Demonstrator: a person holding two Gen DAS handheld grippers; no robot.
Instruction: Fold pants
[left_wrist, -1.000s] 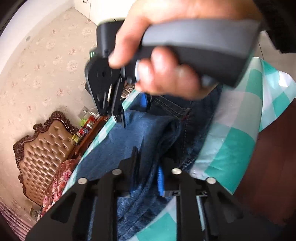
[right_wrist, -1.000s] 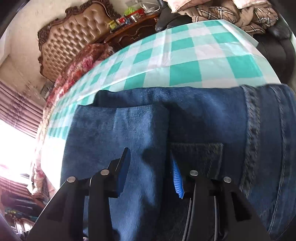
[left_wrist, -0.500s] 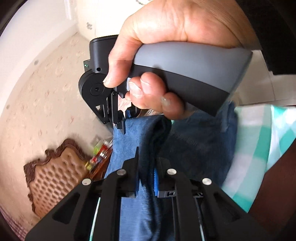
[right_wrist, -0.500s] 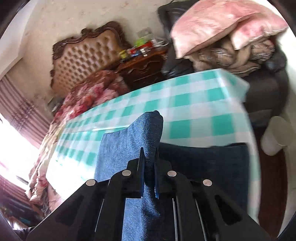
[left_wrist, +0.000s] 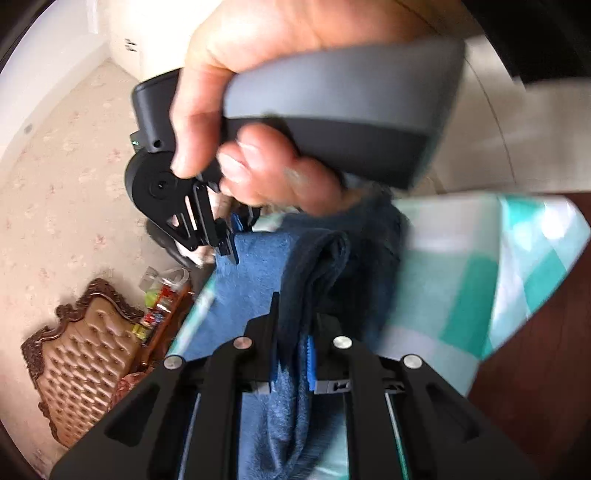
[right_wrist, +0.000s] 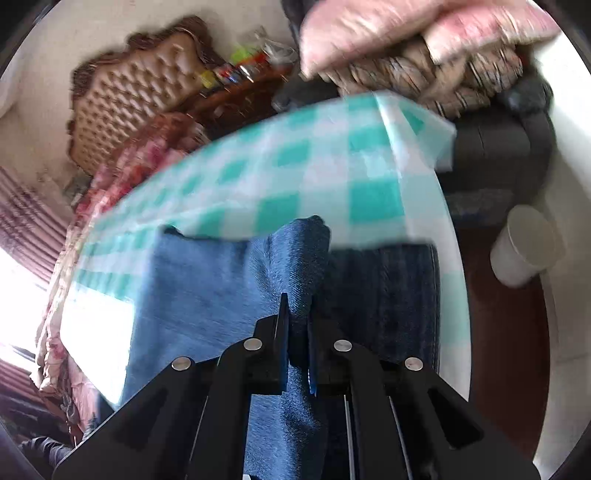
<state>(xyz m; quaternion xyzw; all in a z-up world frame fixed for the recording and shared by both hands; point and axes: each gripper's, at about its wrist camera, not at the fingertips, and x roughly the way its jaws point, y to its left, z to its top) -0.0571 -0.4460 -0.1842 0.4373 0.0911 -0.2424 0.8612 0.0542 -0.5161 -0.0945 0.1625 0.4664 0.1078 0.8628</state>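
- Left gripper: clenched on a bunched fold of the pants, with dark denim squeezed between the blue pads so that almost no gap shows. The cloth rises out of the jaws and hangs back down towards the tabletop.
- Right gripper: likewise clamped tight on a raised ridge of the pants. In the left wrist view the right hand grips its handle close above the cloth.
- The pants lie partly on the green-checked tabletop, with the pinched edge lifted off it; a darker part lies flat to the right.
- Step in hand, as I judge it: carrying a lifted edge over to make a fold.
- The next move calls for both grippers travelling together, level, to lay the edge squarely on the flat part before letting go.
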